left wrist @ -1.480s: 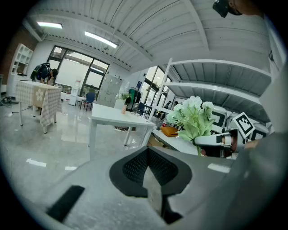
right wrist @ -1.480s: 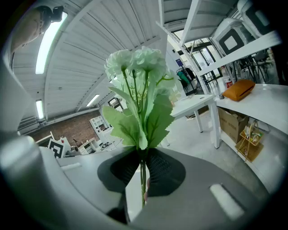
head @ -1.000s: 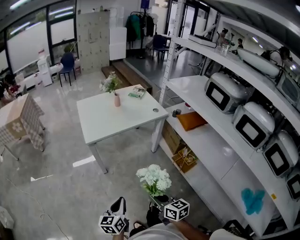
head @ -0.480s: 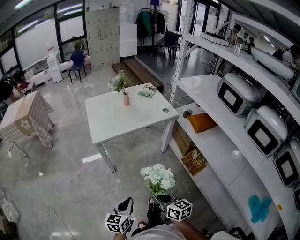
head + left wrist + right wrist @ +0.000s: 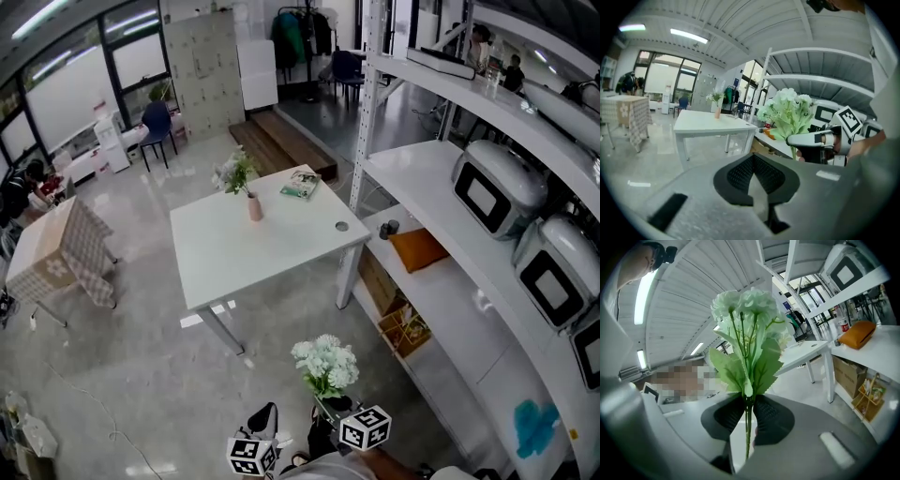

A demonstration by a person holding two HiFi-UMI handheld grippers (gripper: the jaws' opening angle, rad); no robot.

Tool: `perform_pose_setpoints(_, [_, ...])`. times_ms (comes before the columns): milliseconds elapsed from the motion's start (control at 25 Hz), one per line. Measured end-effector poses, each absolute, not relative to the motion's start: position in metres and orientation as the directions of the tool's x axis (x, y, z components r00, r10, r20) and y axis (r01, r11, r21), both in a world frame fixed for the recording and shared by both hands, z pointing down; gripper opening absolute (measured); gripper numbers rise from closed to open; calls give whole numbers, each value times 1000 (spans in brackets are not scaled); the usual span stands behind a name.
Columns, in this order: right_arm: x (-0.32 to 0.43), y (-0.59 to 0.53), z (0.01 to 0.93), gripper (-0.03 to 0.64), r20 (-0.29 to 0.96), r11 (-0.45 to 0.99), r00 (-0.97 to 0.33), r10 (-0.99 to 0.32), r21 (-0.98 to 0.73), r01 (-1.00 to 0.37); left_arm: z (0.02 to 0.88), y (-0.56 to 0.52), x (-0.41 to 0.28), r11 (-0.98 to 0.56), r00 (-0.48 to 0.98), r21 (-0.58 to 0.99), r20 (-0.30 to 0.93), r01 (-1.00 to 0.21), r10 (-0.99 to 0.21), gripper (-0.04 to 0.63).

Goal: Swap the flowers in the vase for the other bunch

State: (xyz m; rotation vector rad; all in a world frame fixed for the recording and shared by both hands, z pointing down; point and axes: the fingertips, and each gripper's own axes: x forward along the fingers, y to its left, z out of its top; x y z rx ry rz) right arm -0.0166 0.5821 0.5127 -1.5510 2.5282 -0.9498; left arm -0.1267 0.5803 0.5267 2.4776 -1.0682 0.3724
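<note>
**Approach leg: fresh bunch in hand, vase not yet reached**

Jaws: the left gripper (image 5: 753, 155) is closed on nothing, its ribbed pads meeting with only floor behind them. The right gripper (image 5: 746, 400) is clamped on the thin green stems of the new bunch (image 5: 747, 324). The stems run down between the pads, with leaves and pale white-green heads standing upright above them.

Layout, head view: both grippers sit at 6 o'clock, at the bottom edge of the frame, the left gripper (image 5: 265, 414) just beside the right gripper (image 5: 330, 405). The new bunch (image 5: 325, 364) rises over the right one. The white table (image 5: 272, 258) stands well apart across open floor, at about 12 o'clock. On it the small pink vase (image 5: 255, 208) holds the old flowers (image 5: 234, 173), near the table's far edge, at roughly 11 o'clock from the grippers. A magazine (image 5: 300, 184) lies at 1 o'clock of the vase. Shelving (image 5: 441, 183) runs along the 3 o'clock side.

Step in hand (judgement): transit to the table with the replacement flowers. The swap itself has not begun, as the old flowers are in the vase.

Next move (judgement): close the gap to the table, then open the empty left gripper and take the old stems just above the vase mouth. The vase looks narrow and light, so a straight upward pull should avoid tipping it. The right grip must stay firm on the stems until the vase is free.
</note>
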Motion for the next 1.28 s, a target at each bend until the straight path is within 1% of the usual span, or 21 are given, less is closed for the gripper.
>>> perform_pose_setpoints(80, [-3, 563, 514, 66, 293, 298, -481, -826, -498, -814, 524, 558, -120, -610, 659, 261, 395, -748, -640, -6])
perform_pose_setpoints(280, [22, 522, 507, 66, 283, 288, -469, -837, -500, -817, 511, 504, -99, -533, 645, 365, 379, -763, -664, -6])
perform_pose_setpoints(440, [47, 490, 506, 66, 284, 275, -441, -852, -473, -837, 488, 471, -60, -565, 673, 371, 325, -737, -665, -6])
perform_pose_setpoints(600, [67, 465, 501, 66, 266, 281, -438, -859, -471, -836, 487, 453, -40, -578, 675, 353, 321, -736, -664, -6])
perform_pose_setpoints(760, [81, 447, 496, 66, 240, 286, -433, -869, -471, -834, 487, 431, -30, -583, 669, 331, 323, -742, -669, -6])
perform_pose_setpoints(880, [87, 441, 493, 67, 234, 299, -444, -865, -472, -830, 479, 421, -25, -582, 665, 326, 296, -745, -686, -6])
perform_pose_setpoints(1000, [90, 436, 493, 67, 236, 313, -460, -856, -473, -824, 473, 416, -23, -562, 653, 348, 257, -750, -712, -6])
perform_pose_setpoints(1280, [87, 418, 491, 71, 243, 356, -492, -836, -441, -824, 470, 397, -26, -525, 626, 371, 247, -766, -740, -6])
